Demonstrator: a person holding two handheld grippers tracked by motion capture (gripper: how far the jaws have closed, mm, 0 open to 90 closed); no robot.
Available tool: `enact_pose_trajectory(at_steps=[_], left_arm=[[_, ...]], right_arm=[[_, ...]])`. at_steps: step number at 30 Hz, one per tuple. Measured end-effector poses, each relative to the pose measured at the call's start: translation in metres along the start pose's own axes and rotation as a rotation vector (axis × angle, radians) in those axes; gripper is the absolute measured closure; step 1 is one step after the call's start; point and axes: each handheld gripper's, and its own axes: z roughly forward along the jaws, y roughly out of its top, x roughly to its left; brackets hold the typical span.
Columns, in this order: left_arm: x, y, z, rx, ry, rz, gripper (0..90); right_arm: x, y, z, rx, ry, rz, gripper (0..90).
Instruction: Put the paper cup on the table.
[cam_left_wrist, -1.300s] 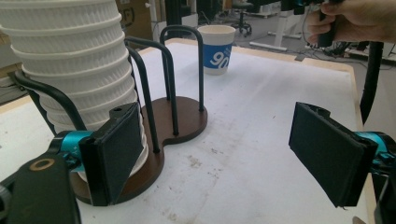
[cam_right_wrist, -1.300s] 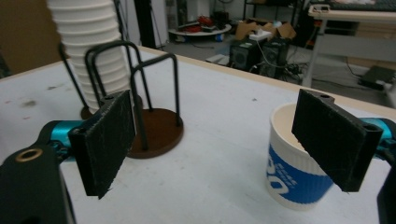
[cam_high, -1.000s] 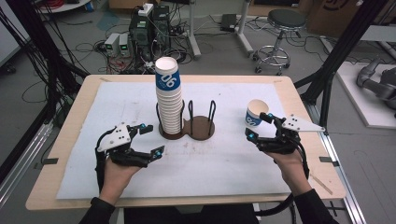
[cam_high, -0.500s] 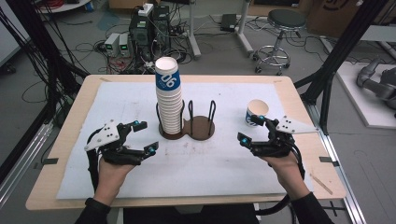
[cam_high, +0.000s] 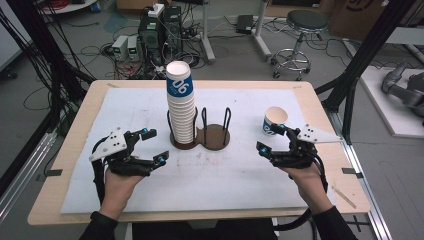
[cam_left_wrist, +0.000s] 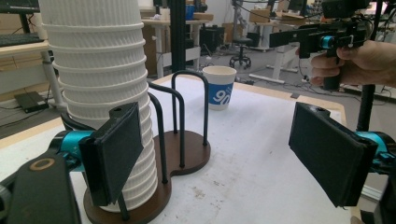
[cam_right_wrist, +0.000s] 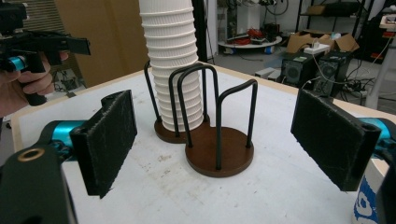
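Observation:
A tall stack of white ribbed paper cups (cam_high: 181, 105), the top one with a blue label, stands in the left ring of a brown two-ring holder (cam_high: 216, 140). The holder's right ring is empty. A single white cup with a blue label (cam_high: 274, 121) stands upright on the mat at the right. My right gripper (cam_high: 269, 139) is open just in front of that cup, which sits outside its far jaw (cam_right_wrist: 366, 200). My left gripper (cam_high: 156, 146) is open to the left of the holder, with nothing between its jaws. From the left gripper view, the stack (cam_left_wrist: 100, 93) rises close by.
A white mat (cam_high: 120, 107) covers most of the wooden table (cam_high: 80, 115). Black frame posts stand at both sides. On the floor beyond the table lie cables and electronics (cam_high: 155, 35), with a stool (cam_high: 300, 30) at the back right.
My right gripper has let go of the single cup and drawn back toward the person, leaving it standing on the mat. My left gripper has shifted slightly left.

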Motion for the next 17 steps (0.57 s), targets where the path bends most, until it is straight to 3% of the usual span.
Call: enact_pose_trajectory(at_steps=[17], left_arm=[[0.0011,-0.0018,0.0001,0.016,0.010,0.000,17.3]], right_arm=[[-0.0018,-0.0001,0.0011,0.010,0.000,-0.001,14.5]])
